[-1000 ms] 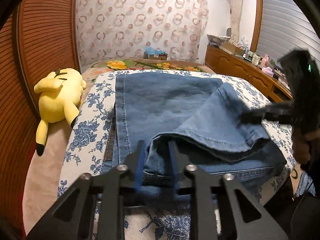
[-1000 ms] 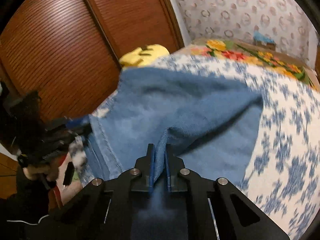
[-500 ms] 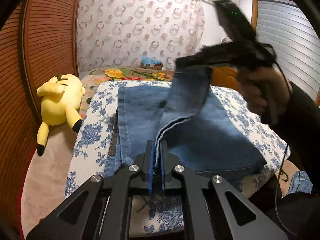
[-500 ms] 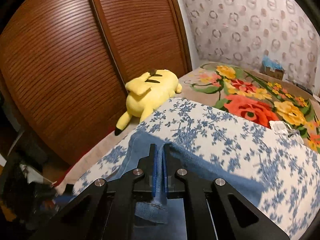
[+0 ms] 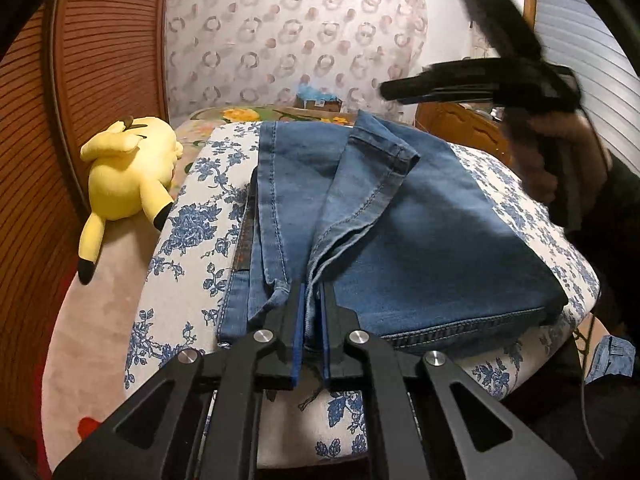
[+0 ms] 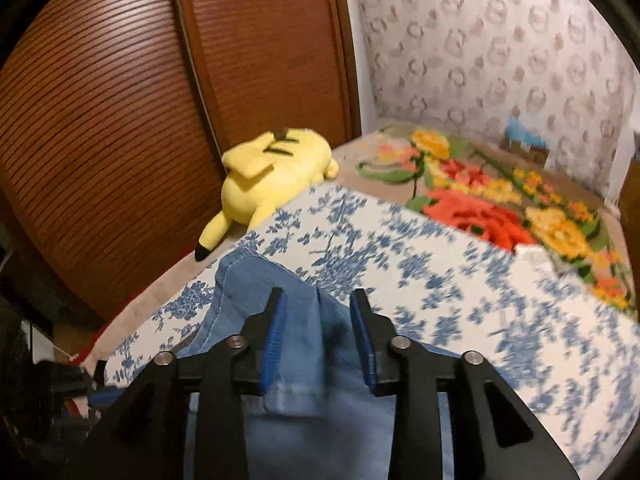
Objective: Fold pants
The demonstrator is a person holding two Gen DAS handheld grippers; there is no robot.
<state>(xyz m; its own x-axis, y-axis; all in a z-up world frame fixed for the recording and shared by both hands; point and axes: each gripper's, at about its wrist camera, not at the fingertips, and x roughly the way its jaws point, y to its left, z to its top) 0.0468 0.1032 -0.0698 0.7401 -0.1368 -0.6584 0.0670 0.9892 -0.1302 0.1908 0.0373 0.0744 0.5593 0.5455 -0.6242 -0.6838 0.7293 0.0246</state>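
One pair of blue jeans (image 5: pixel 400 236) lies folded on a blue-flowered white quilt (image 5: pixel 188 240) spread over the bed, with one leg end flopped back across the top layer. Beside the quilt on the left a yellow plush toy (image 5: pixel 128 172) lies on its side against a brown slatted wardrobe door (image 5: pixel 100 60); it is well apart from the jeans. Beyond the quilt a blanket with red and yellow flowers (image 6: pixel 500 200) covers the far end of the bed, and a small box (image 5: pixel 318 100) sits by the patterned wall.

The left gripper (image 5: pixel 311 320) is clamped tight on a bunched fold of denim at the near edge of the jeans. The right gripper (image 6: pixel 318 336) has just been opening: its blue pads now stand apart, with a leg hem lying loose between them, not pressed. Half a second ago it held that leg up in the air; now the leg has dropped onto the pile, and the person's hand (image 5: pixel 560 168) holds the gripper above the right side of the jeans.

No readable writing shows.
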